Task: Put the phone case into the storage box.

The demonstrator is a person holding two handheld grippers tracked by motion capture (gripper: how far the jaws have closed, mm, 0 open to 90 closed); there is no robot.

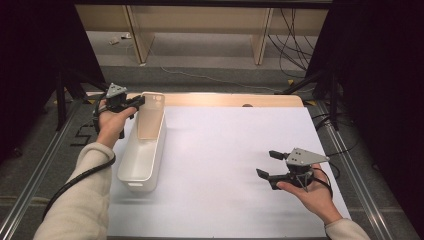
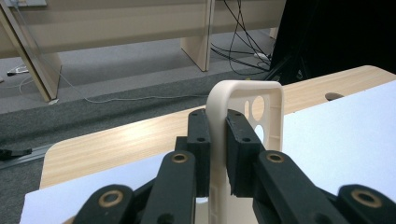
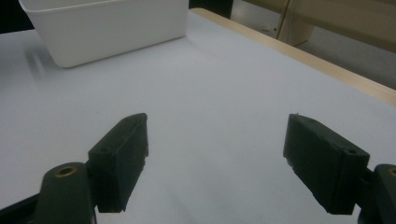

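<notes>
One cream phone case [image 1: 151,116], clamped at its edge by the left hand-held gripper [image 1: 136,103], leans into the far end of one white bin [image 1: 131,165] on the tabletop [image 1: 225,150]; the right hand-held gripper [image 1: 269,165], well apart, hovers with jaws spread, empty.

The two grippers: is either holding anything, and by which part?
The left gripper pinches a cream phone case by its side rim, over the white bin. The right gripper holds nothing.

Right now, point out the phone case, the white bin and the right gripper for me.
phone case [image 2: 224,100]: left gripper view, upper left edge of its frame.
white bin [image 1: 131,172]: high view, near left wall.
right gripper [image 3: 215,163]: right gripper view, midway between its open fingertips.
</notes>
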